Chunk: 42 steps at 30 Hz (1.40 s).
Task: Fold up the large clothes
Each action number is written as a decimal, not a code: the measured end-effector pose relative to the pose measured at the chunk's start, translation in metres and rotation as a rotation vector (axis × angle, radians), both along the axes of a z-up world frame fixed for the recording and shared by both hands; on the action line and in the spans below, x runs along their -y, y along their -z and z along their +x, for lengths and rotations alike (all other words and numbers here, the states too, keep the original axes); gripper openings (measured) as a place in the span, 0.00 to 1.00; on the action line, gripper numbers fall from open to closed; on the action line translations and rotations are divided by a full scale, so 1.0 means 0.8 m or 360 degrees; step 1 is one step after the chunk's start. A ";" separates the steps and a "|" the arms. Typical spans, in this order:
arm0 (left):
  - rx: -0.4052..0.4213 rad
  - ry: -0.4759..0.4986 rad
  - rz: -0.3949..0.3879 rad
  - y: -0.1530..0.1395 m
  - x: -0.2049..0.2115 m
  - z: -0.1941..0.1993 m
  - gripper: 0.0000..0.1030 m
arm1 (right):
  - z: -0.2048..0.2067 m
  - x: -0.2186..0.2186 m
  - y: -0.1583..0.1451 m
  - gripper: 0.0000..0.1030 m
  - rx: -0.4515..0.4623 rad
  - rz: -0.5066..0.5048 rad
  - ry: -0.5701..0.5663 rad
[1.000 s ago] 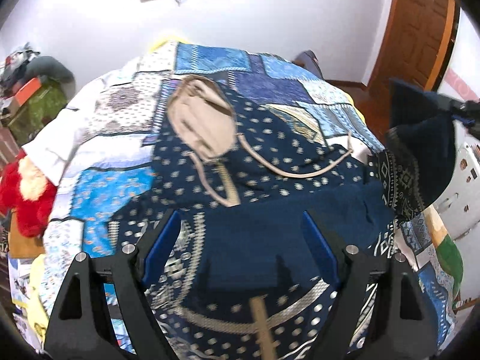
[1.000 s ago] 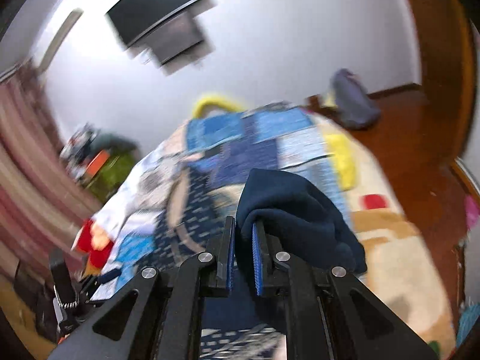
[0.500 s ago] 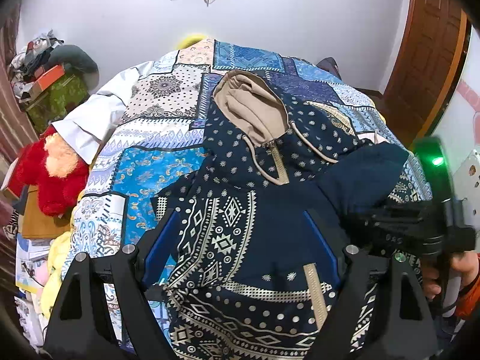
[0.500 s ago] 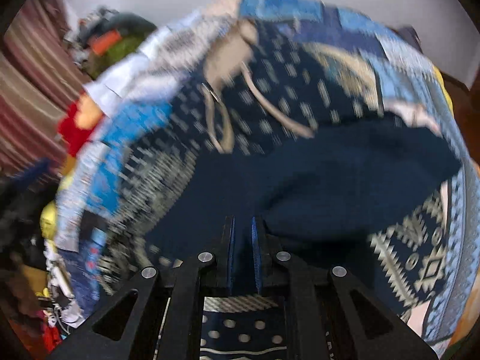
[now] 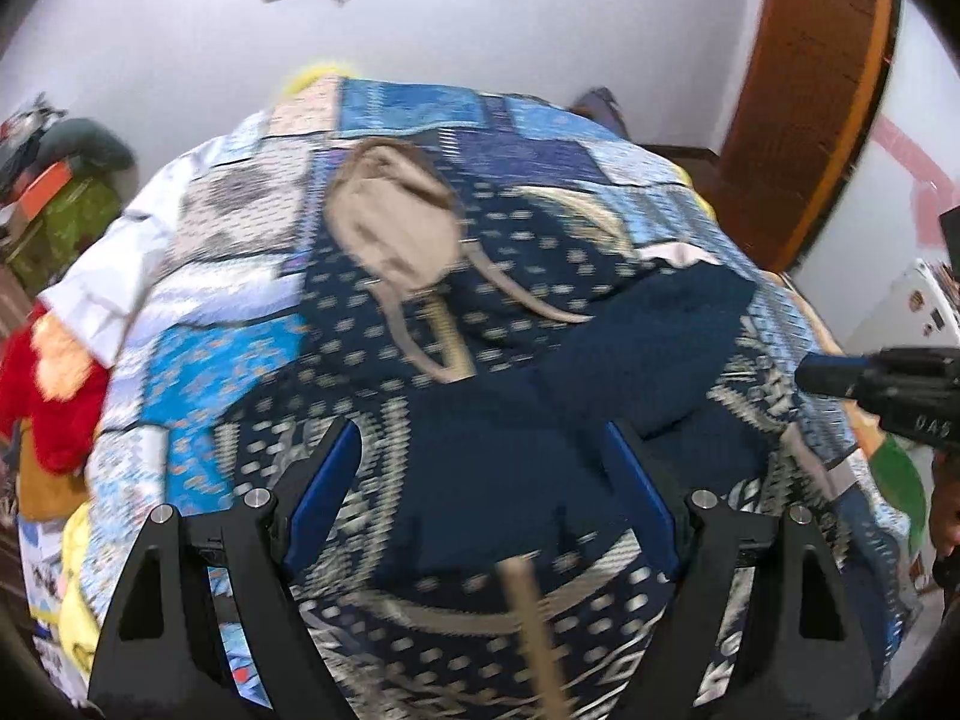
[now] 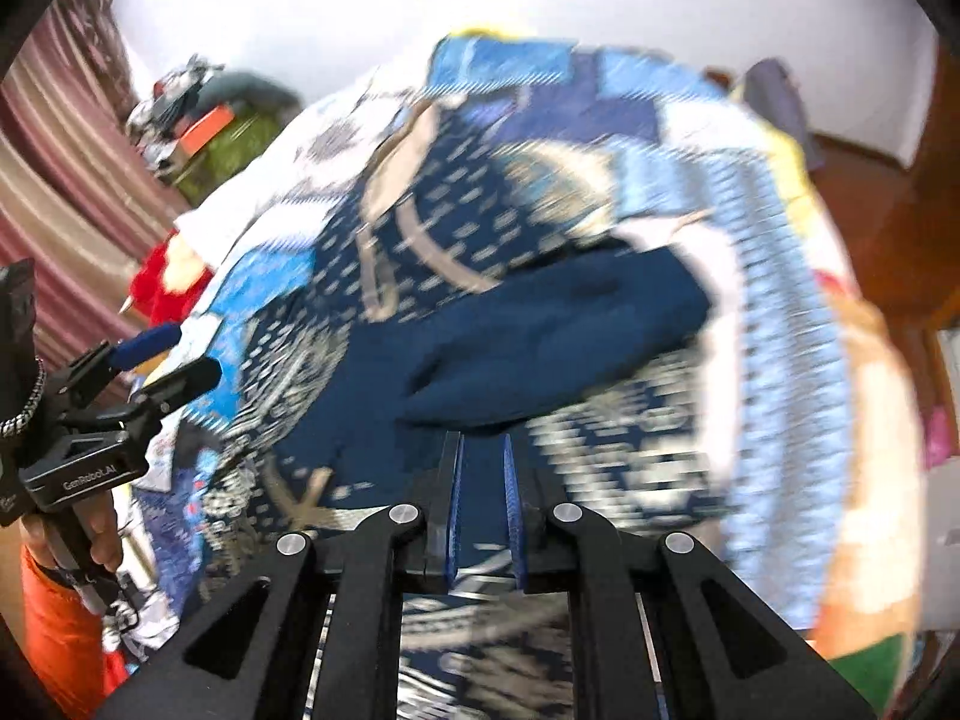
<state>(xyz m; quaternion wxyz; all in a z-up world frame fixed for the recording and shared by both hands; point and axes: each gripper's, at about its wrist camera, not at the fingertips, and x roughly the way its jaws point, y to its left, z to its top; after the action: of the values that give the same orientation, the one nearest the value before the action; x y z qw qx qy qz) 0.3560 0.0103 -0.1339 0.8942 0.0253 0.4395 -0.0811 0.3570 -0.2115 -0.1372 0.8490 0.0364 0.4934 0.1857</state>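
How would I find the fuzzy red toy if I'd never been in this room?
Start at the big bed with the blue patchwork quilt, where the dotted navy hoodie lies. Look down over the bed's left edge, under a hanging white cloth. The red plush toy sits there, bright red with a pale orange patch, unlike the blues around it.

1. The left gripper (image 5: 480,498) is a matte black frame with triangular cut-outs, round silver screws and blue-lined fingers (image 5: 327,492).
2. The right gripper (image 6: 483,480) has the same black frame, silver screws and ridged blue pads.
3. The left gripper's body carries white "GenRobot.AI" lettering.
4. An orange sleeve (image 6: 54,618) shows below the hand (image 6: 90,540).
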 end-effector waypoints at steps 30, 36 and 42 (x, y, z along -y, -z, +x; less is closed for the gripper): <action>0.0071 0.0276 0.0115 0.016 0.172 0.118 0.12 | 0.025 0.146 0.064 0.09 -0.0083 -0.0076 0.0239; 0.0287 0.0071 0.0043 -0.074 0.058 0.095 0.12 | 0.033 0.108 0.039 0.09 -0.0010 -0.0109 0.0176; 0.0357 -0.0111 0.0037 -0.092 -0.046 0.068 0.12 | 0.045 0.055 0.018 0.09 0.0078 -0.0180 0.0096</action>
<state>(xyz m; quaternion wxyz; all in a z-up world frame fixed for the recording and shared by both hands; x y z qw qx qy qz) 0.4104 0.0475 -0.0606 0.9398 0.0291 0.3381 -0.0414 0.3927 -0.2551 -0.1517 0.8667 -0.0013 0.4809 0.1327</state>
